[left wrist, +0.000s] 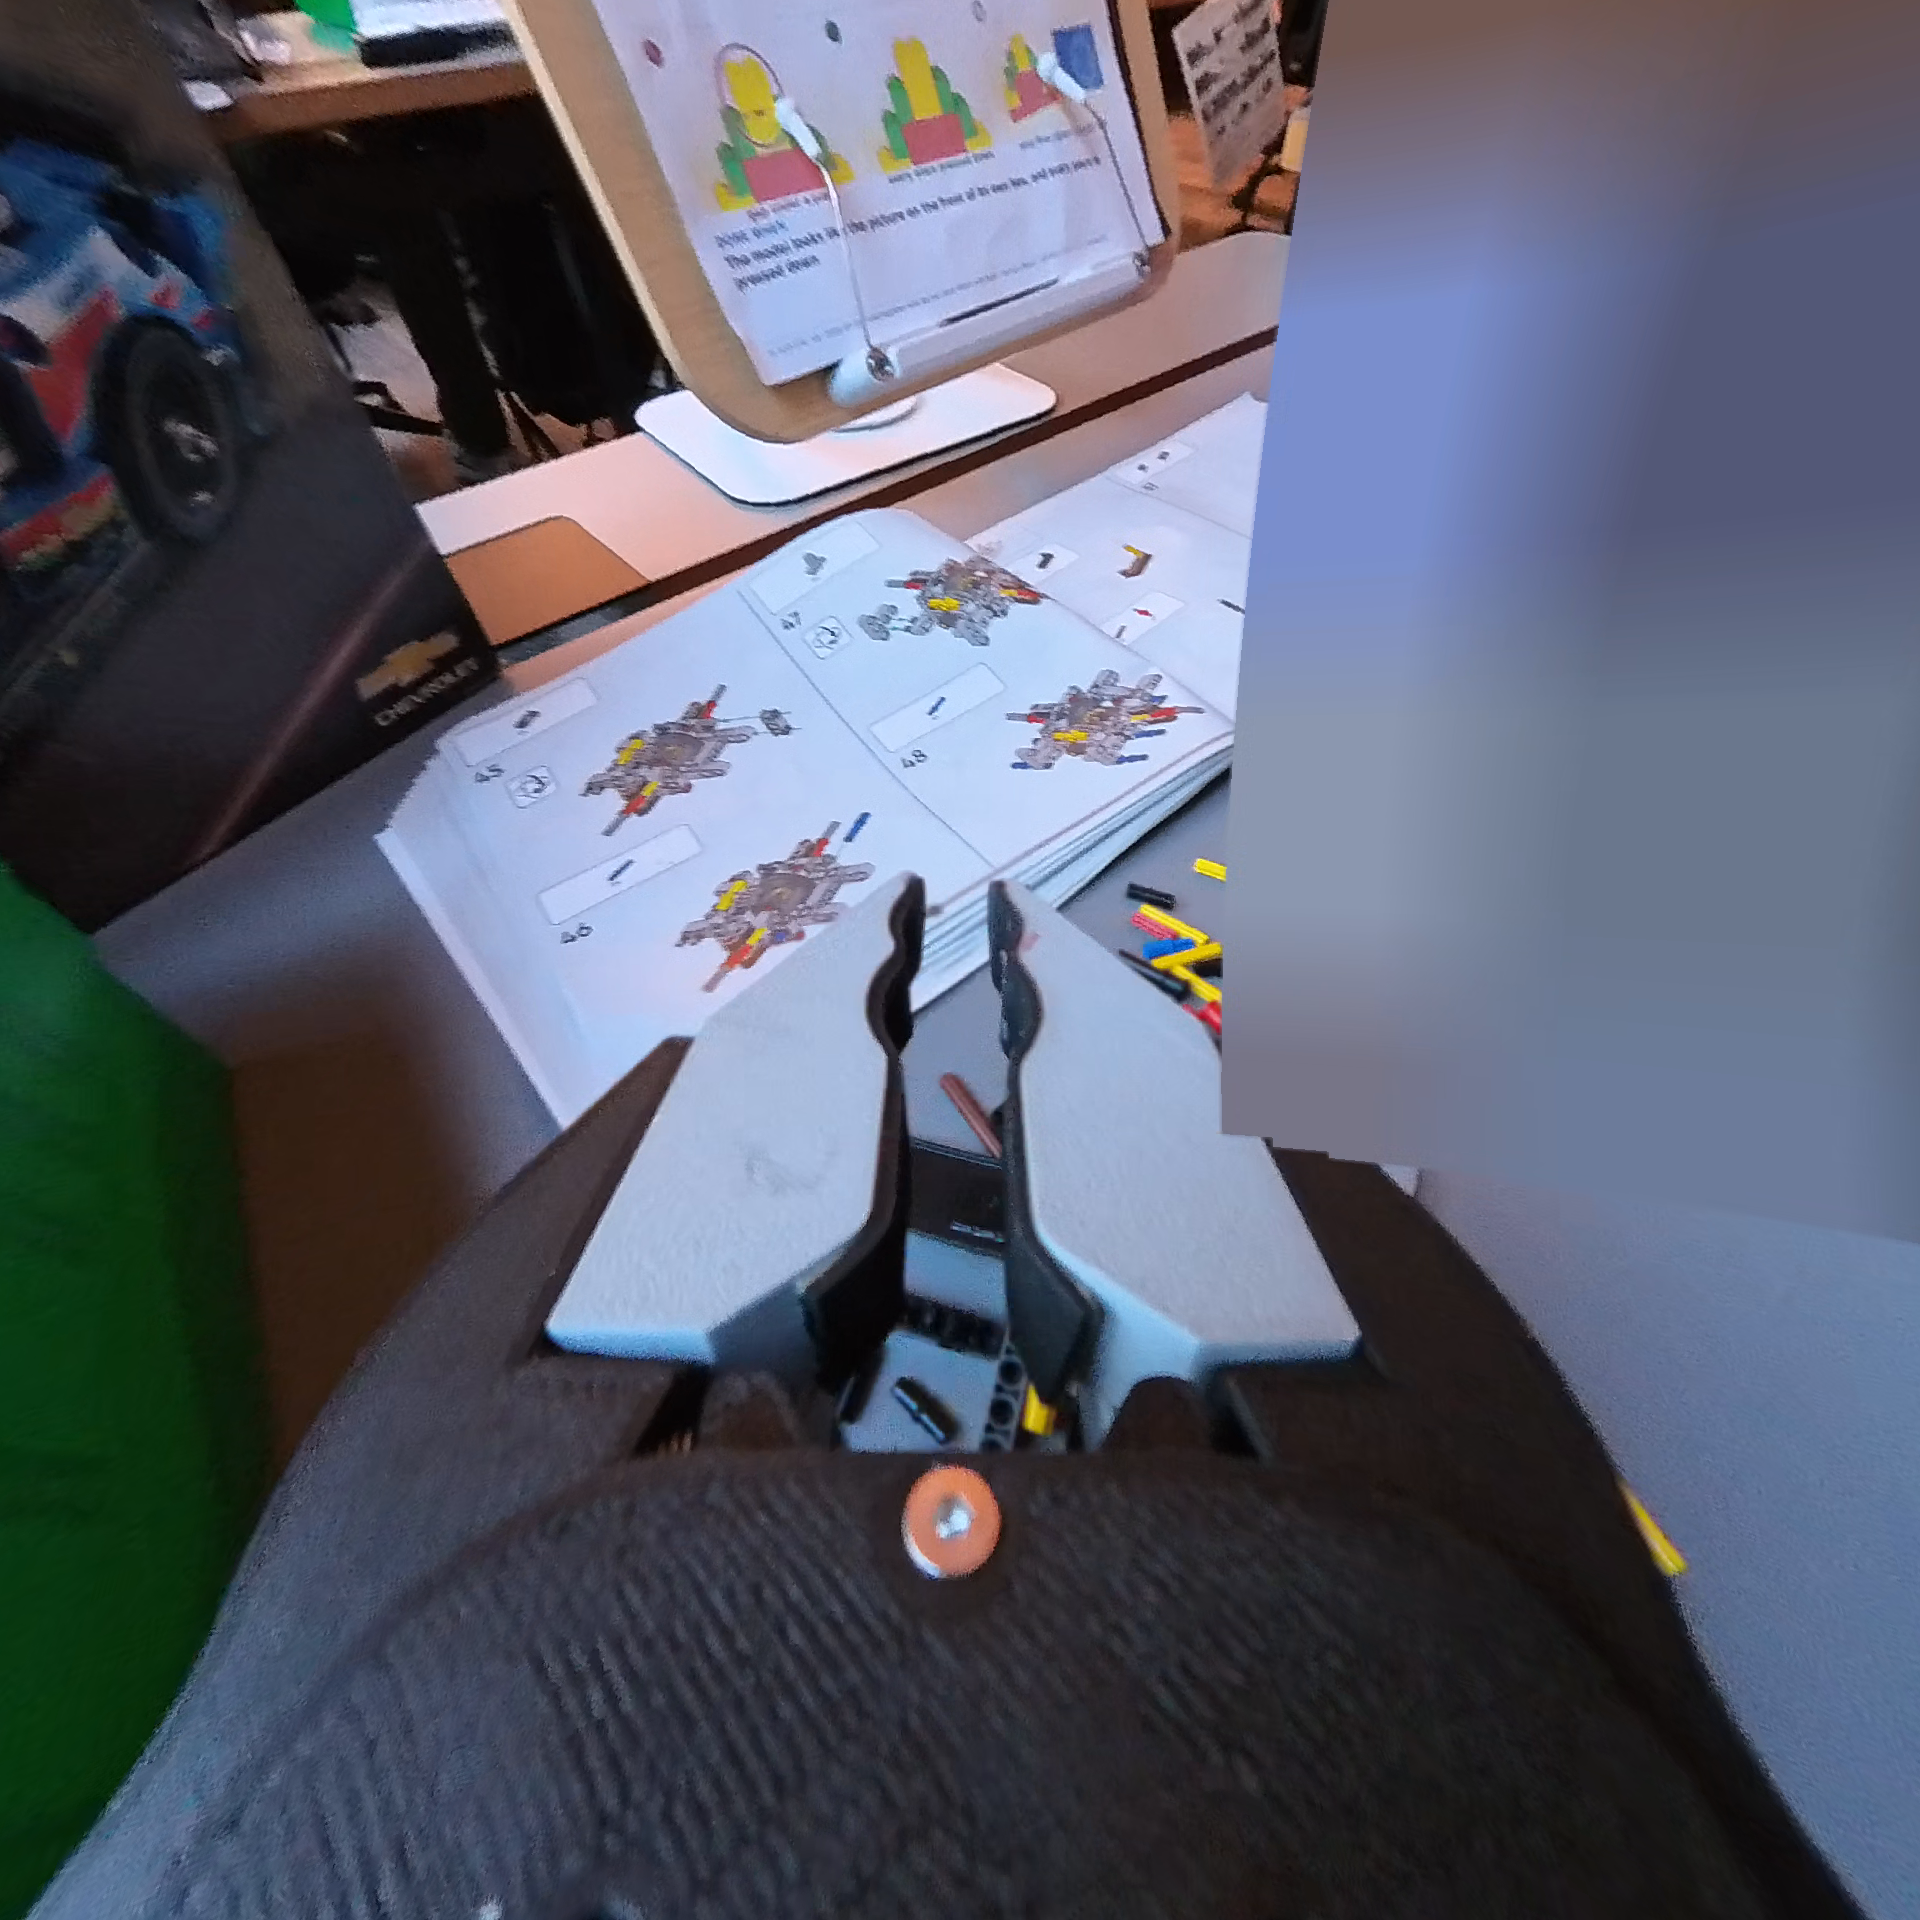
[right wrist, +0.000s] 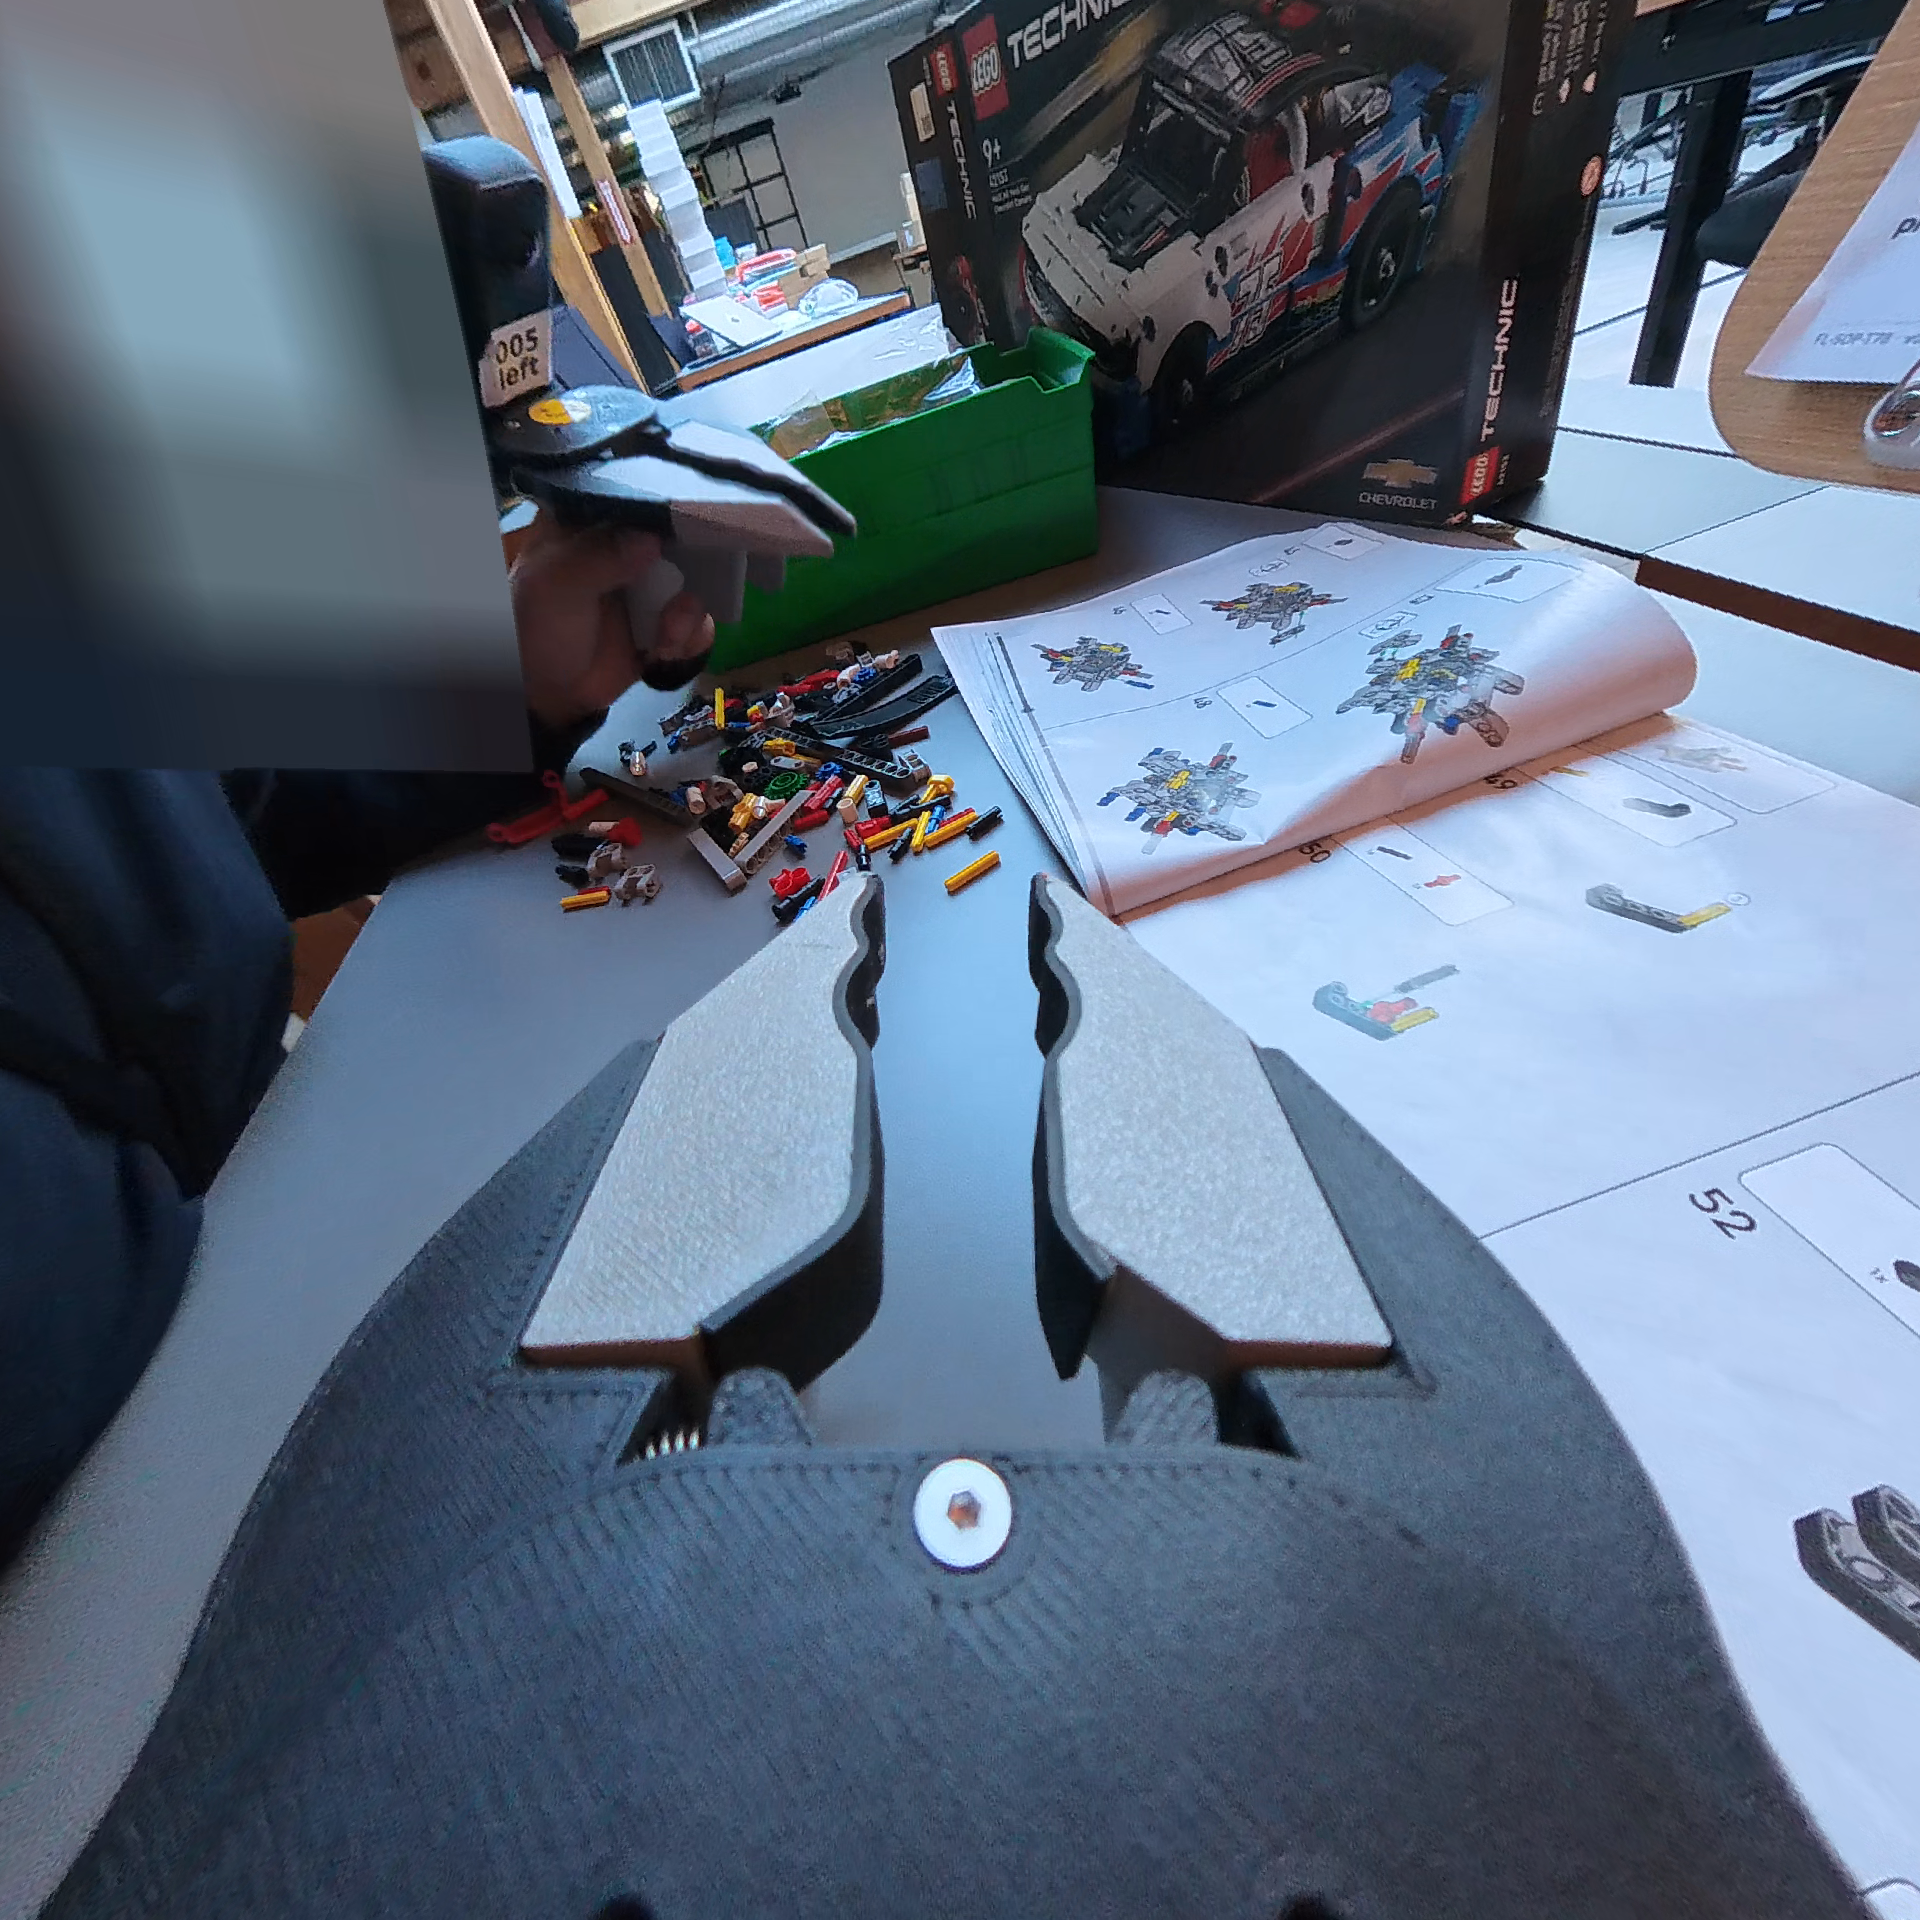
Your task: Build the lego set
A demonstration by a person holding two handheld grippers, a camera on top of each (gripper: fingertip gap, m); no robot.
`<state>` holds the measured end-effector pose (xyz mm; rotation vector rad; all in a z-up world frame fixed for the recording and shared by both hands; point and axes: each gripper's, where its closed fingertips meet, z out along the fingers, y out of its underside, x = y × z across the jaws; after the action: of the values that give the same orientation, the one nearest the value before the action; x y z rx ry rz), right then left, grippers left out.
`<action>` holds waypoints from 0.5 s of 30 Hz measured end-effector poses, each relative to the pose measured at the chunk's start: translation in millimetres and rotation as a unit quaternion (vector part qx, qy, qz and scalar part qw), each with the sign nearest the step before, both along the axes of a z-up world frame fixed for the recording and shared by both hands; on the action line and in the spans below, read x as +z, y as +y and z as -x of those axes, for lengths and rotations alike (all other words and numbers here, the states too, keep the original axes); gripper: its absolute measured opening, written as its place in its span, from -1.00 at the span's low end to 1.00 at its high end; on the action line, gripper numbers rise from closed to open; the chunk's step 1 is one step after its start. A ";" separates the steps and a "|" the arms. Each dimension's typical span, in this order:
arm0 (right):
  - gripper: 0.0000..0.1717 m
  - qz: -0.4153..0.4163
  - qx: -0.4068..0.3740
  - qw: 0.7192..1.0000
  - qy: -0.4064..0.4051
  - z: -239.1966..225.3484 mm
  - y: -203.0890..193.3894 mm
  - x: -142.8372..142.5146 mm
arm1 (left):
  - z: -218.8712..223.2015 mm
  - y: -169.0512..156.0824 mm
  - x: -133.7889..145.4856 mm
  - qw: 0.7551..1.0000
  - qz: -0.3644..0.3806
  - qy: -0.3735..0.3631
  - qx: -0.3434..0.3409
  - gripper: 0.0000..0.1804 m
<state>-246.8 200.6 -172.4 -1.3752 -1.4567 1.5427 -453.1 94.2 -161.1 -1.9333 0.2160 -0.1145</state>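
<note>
Grey table (right wrist: 468, 997) bearing bricks (right wrist: 790, 779), booklet (right wrist: 1351, 727), box (right wrist: 1299, 260)

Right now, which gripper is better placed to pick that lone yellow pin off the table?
Right gripper, probably: its jaws are open, empty and low over the table, with the yellow pin just ahead. The left gripper is raised above the parts pile.

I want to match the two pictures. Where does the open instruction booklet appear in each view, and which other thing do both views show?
Left wrist view: the open instruction booklet lies in the middle, just beyond the left gripper's fingers.
Right wrist view: the booklet fills the right side, right of the right gripper.
Shared landmark: the black car-model box, far left in the left view, top centre in the right.
</note>
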 end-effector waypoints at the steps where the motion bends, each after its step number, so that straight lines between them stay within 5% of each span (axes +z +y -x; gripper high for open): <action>1: -0.72 -0.001 0.000 1.000 0.000 0.1 -0.1 0.0 | 3.2 -0.7 2.3 1.000 -0.004 0.001 0.006 -0.89; 15: -0.74 -0.012 -0.006 1.000 -0.002 0.5 -0.1 -0.9 | 14.2 -3.1 10.8 0.999 -0.022 -0.013 0.027 -0.90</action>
<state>-247.3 200.5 -173.3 -1.3725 -1.4619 1.5116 -467.2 91.1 -150.3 -1.8916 0.1471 -0.0991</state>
